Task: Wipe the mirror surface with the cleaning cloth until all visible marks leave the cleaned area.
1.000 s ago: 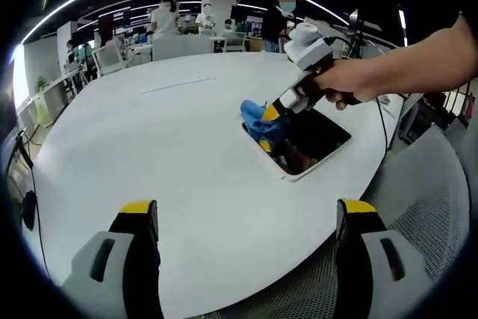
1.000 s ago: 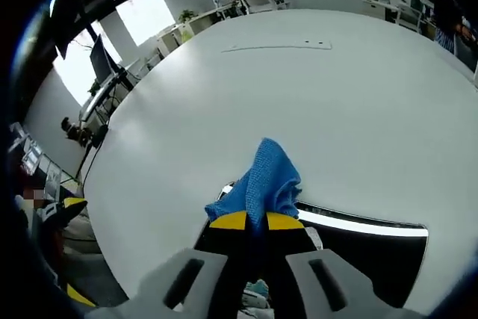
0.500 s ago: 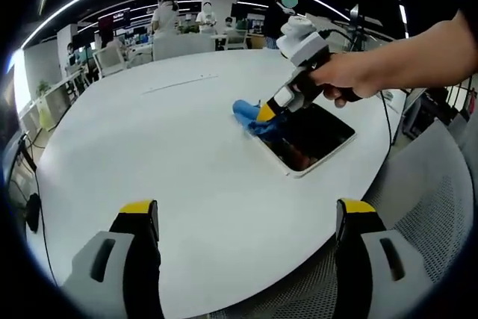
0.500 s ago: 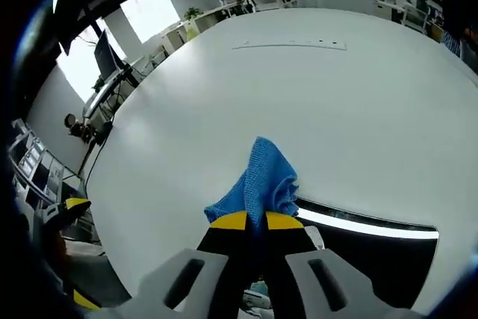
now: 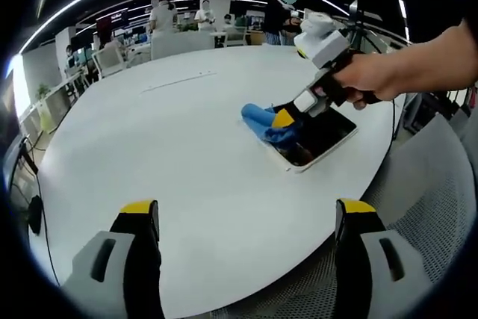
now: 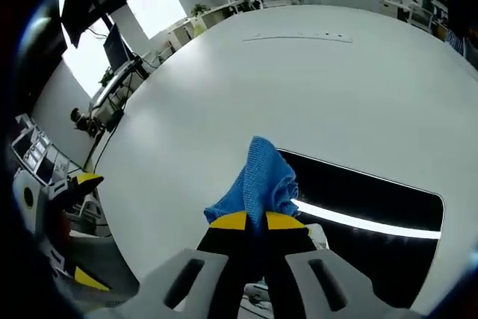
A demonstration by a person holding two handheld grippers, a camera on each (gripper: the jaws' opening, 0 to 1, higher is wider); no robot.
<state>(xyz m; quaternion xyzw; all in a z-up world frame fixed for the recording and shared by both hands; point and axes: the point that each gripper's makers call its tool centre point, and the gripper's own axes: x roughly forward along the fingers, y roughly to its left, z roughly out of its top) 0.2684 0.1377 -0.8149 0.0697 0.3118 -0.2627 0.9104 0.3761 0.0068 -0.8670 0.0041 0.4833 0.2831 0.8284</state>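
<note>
L view far back over table; R view close above mirror.

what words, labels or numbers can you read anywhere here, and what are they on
None can be read.
The dark sign on the far wall in the left gripper view: its lettering is too small and blurred.
The mirror, the blue cloth, the white table and both grippers carry no visible text.

Grey claw arms w/ yellow tips, black inner pads.
</note>
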